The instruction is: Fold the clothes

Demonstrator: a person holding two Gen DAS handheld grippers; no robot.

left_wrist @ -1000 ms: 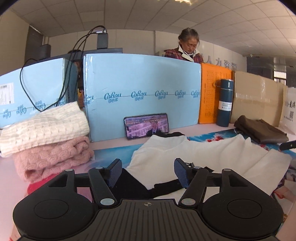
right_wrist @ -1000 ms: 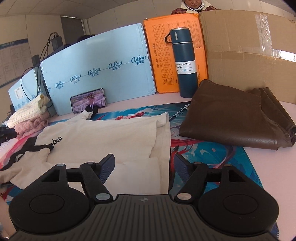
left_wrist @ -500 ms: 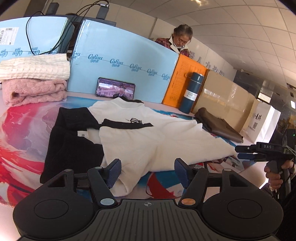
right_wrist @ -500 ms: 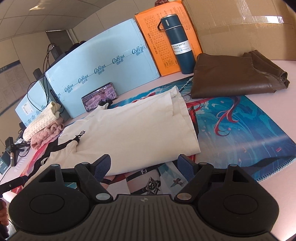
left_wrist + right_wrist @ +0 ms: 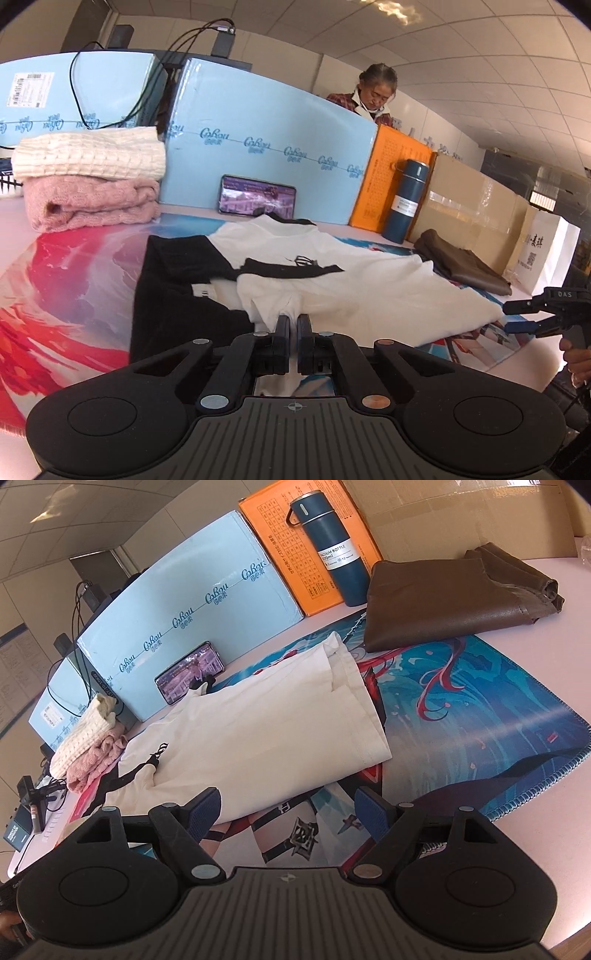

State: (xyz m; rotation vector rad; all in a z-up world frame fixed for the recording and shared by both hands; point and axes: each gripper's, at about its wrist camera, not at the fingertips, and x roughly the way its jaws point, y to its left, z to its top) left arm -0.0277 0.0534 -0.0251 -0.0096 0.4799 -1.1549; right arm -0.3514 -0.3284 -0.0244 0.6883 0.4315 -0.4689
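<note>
Two wrist views, both looking across your table toward the blue boards

Your left wrist camera sits low and close at the near edge of the white garment (image 5: 369, 291), facing the back boards. Your right wrist camera looks down from higher, angled leftward. Both share the garment, the phone (image 5: 190, 672) and the blue bottle (image 5: 406, 199).
</note>
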